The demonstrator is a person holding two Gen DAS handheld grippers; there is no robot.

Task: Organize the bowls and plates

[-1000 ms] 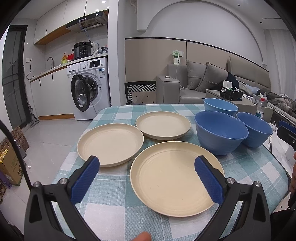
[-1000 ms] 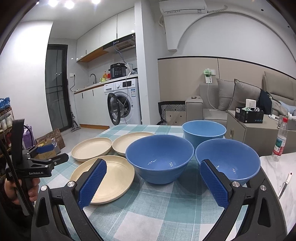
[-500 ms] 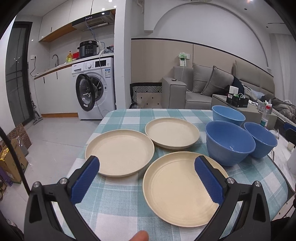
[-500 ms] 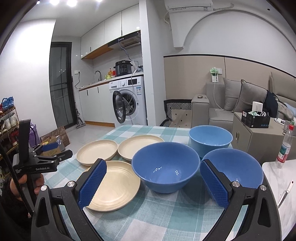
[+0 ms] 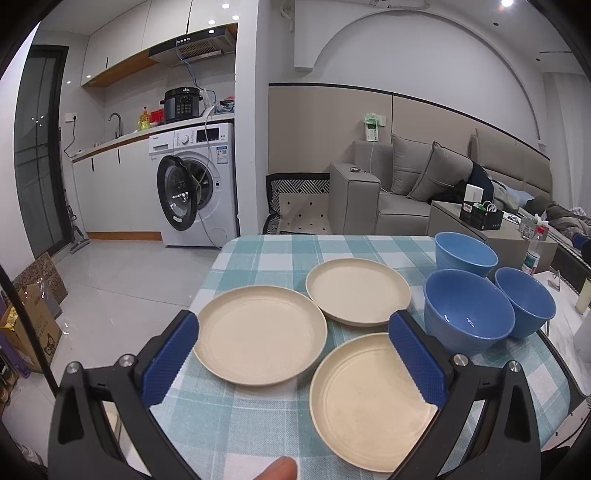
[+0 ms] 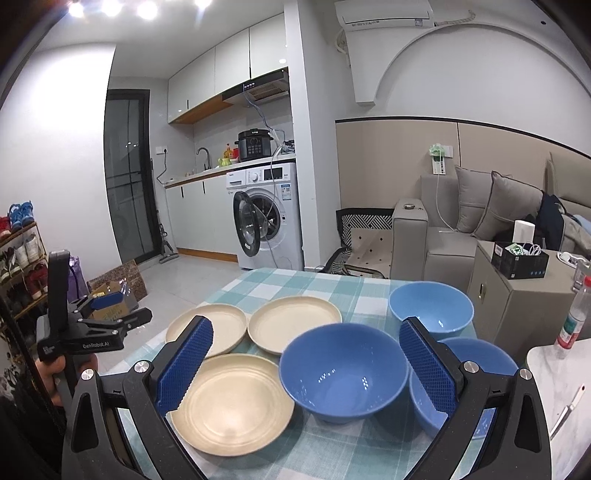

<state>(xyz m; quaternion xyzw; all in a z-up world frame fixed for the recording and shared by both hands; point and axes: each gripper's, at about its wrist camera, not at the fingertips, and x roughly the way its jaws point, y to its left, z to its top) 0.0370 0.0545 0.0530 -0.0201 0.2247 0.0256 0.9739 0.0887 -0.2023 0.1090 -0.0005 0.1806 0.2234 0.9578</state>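
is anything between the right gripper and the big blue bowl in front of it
Nothing visible. The right gripper, jaws open, faces the big blue bowl with only bare tablecloth around; the plates lie off to its left.

Bright ceiling spotlights (image 6: 110, 7) (glaring), fisheye-warped edges

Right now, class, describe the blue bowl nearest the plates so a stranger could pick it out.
Find the checked tablecloth, then the three blue bowls on its right side. The blue bowl you want sits beside the nearest cream plate; unlike the other two bowls, it has plates right next to it.
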